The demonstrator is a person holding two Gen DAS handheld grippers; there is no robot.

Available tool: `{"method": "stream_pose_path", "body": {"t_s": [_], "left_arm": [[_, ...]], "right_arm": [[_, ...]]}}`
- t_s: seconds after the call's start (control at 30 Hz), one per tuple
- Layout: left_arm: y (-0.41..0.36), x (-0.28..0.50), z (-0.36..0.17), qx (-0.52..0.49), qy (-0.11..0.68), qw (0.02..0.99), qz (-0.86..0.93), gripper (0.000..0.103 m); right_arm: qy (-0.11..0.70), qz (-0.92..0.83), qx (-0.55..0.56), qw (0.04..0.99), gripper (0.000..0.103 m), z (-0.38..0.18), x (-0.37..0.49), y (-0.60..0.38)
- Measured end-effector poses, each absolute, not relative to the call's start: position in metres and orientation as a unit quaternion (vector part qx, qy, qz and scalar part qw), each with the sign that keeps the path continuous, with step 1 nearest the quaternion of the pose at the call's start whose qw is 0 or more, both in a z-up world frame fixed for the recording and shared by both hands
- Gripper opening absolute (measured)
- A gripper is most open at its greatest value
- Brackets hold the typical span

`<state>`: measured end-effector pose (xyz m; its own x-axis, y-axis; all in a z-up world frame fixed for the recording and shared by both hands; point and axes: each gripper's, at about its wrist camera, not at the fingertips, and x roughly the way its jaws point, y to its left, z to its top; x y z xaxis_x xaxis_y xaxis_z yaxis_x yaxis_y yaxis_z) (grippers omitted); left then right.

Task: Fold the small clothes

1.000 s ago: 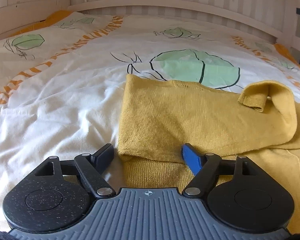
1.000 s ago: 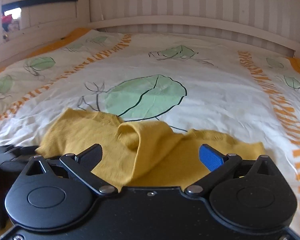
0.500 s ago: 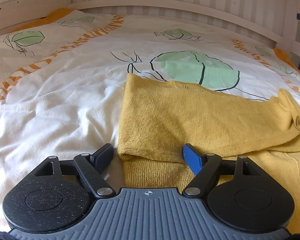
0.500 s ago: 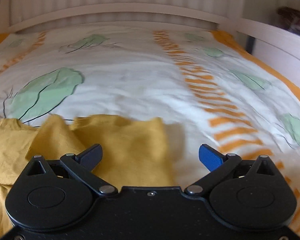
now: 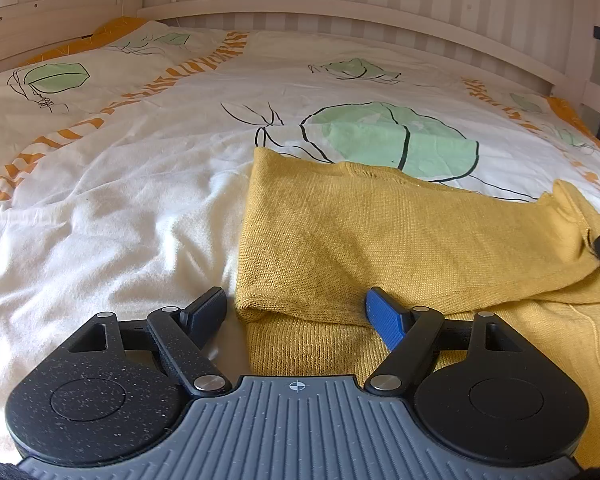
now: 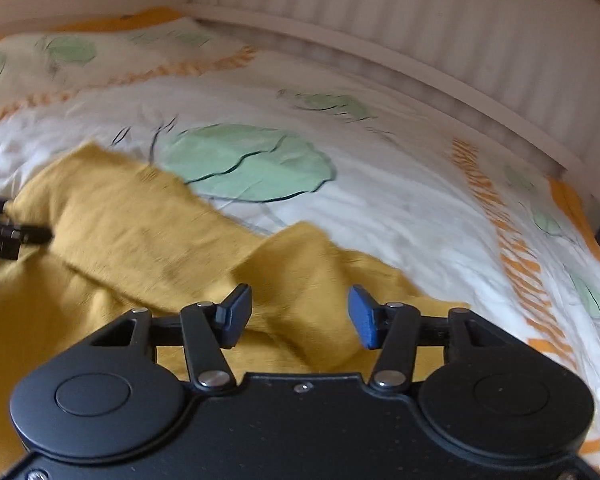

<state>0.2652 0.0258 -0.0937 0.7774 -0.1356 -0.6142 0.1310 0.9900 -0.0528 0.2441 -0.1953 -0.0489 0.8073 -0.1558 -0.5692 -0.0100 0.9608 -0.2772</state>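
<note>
The yellow knitted sweater [image 5: 400, 240] lies on the bed, on top of the white duvet [image 5: 120, 200] printed with green leaves and orange stripes. A long part of the sweater is folded across the layer below, so you see a doubled edge at its near left corner and a ribbed hem just under it. The far edge of the sweater touches the big green leaf print [image 5: 396, 140] on the duvet.

Your left gripper [image 5: 296, 312] sits low at that near left corner with its fingers spread wide and nothing between them pinched. The black finger [image 5: 206, 310] rests over the bare duvet just beside the sweater's edge, and the blue finger [image 5: 384, 318] lies on the knit, so the folded corner falls between the two.

In your right wrist view, which is blurred, the sweater [image 6: 140, 232] fills the lower left, with a raised flap of cloth just ahead of your right gripper [image 6: 300, 312]. Its fingers are also apart, black on the left and blue on the right, over the yellow cloth, clamped on nothing.

A white slatted bed rail [image 5: 340, 4] runs behind the duvet, and an orange border shows along the duvet's far edges.
</note>
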Motion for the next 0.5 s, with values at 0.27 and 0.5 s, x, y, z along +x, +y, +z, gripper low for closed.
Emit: {"method": "stream_pose_path", "body": {"t_s": [0.27,0.5], "left_arm": [[0.026,0.265,-0.094,-0.004,0.326,0.943,-0.071,0.076],[0.026,0.265,-0.094,-0.004,0.326,0.943,-0.071,0.076]], "right_arm": [[0.324,-0.033,-0.167,0.931,0.057,-0.063,0.257,-0.173],[0.309,-0.047,-0.072,0.947,0.007,-0.022,0.248,-0.218]]}}
